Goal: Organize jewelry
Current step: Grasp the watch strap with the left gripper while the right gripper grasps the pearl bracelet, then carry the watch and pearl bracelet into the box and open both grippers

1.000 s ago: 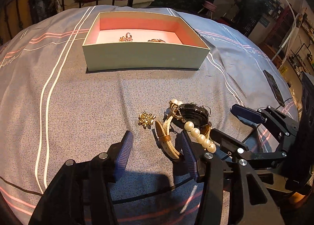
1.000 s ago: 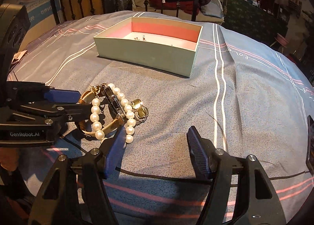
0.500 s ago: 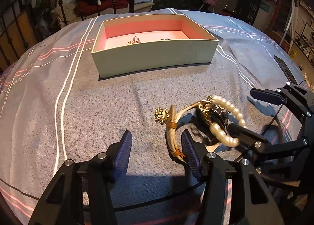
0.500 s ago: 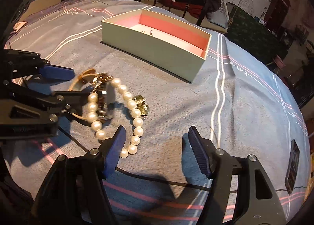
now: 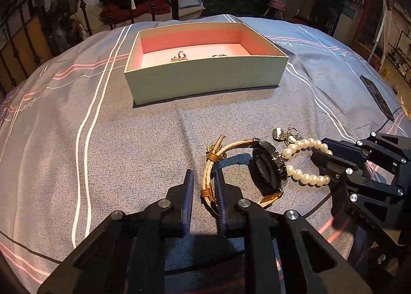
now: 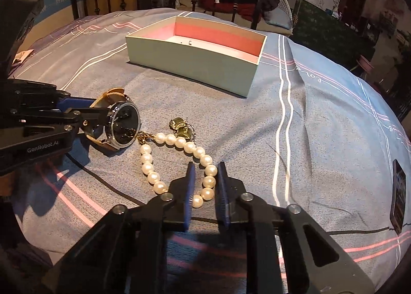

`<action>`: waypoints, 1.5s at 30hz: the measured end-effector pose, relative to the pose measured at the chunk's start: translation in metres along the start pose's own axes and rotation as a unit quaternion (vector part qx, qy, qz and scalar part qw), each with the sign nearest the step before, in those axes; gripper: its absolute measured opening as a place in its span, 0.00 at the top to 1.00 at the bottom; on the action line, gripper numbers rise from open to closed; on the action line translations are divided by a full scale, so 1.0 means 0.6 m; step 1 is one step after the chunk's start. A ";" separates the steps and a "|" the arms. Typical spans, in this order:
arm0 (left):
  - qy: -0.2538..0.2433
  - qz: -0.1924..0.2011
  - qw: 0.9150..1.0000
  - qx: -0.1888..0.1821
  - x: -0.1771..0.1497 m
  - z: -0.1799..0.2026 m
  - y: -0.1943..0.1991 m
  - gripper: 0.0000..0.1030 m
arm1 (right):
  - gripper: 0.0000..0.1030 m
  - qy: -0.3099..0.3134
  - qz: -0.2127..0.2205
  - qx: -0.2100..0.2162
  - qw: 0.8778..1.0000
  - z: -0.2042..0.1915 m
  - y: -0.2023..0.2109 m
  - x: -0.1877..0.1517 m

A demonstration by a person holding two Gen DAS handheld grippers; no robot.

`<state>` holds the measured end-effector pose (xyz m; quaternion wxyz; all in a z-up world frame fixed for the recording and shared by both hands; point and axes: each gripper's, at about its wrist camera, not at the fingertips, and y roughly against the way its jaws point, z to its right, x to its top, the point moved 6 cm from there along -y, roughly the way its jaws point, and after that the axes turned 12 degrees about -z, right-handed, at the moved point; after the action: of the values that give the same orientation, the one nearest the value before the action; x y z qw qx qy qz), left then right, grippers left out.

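**A:** Both tools have just been closing, and each has something between its pads. The left tool, low centre of its own view, is pinched narrow on the tan strap of the watch.

**B:** And the right tool, bottom centre of its view, is narrowed around the near loop of the pearl bracelet, a pearl or two sitting between the blue pads.

**A:** Why one each? Look mid-frame in the right view: the bracelet's gold clasp lies touching the watch case. My guess is they're tangled, or close to it, so each tool takes one piece to draw them apart.

**B:** Makes sense. The watch stands on edge, dial tilted toward the right side of the left view, because it's held by the strap rather than the case.

**A:** There's also a small gold charm just beyond the pearls, and another gold piece by the strap's far end.

**B:** All this lies on the bed, lower half of both frames. The destination looks to be the open box, upper centre, well apart from the pile.

**A:** A few small pieces already lie on its pink floor.

**B:** Risk, I'd say: pearls roll, so that pinch could slip.
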<state>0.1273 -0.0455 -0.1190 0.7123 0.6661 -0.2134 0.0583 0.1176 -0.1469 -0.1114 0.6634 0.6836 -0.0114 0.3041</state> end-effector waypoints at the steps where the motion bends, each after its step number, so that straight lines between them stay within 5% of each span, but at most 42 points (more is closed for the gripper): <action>1: 0.002 0.005 1.000 -0.002 0.000 0.000 0.001 0.92 | 0.88 -0.002 0.003 0.003 1.000 -0.002 0.001 0.000; 6: 0.038 0.024 0.998 -0.042 0.000 -0.015 0.008 0.92 | 0.90 -0.018 0.036 0.025 0.999 -0.001 0.021 0.002; 16: 0.055 0.061 0.996 -0.037 0.014 -0.023 0.052 0.92 | 0.90 -0.008 0.120 0.011 0.993 -0.008 0.090 0.028; 30: 0.062 0.097 0.993 -0.034 0.061 -0.035 0.097 0.92 | 0.90 -0.002 0.148 0.006 0.989 0.009 0.117 0.079; 45: 0.080 0.140 0.986 -0.034 0.183 -0.058 0.128 0.91 | 0.90 -0.009 0.186 0.018 0.982 0.032 0.126 0.205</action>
<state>0.2062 -0.0254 -0.0068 0.7340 0.5986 -0.2483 0.2032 0.1935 -0.1256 0.0109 0.5826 0.6842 -0.1387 0.4163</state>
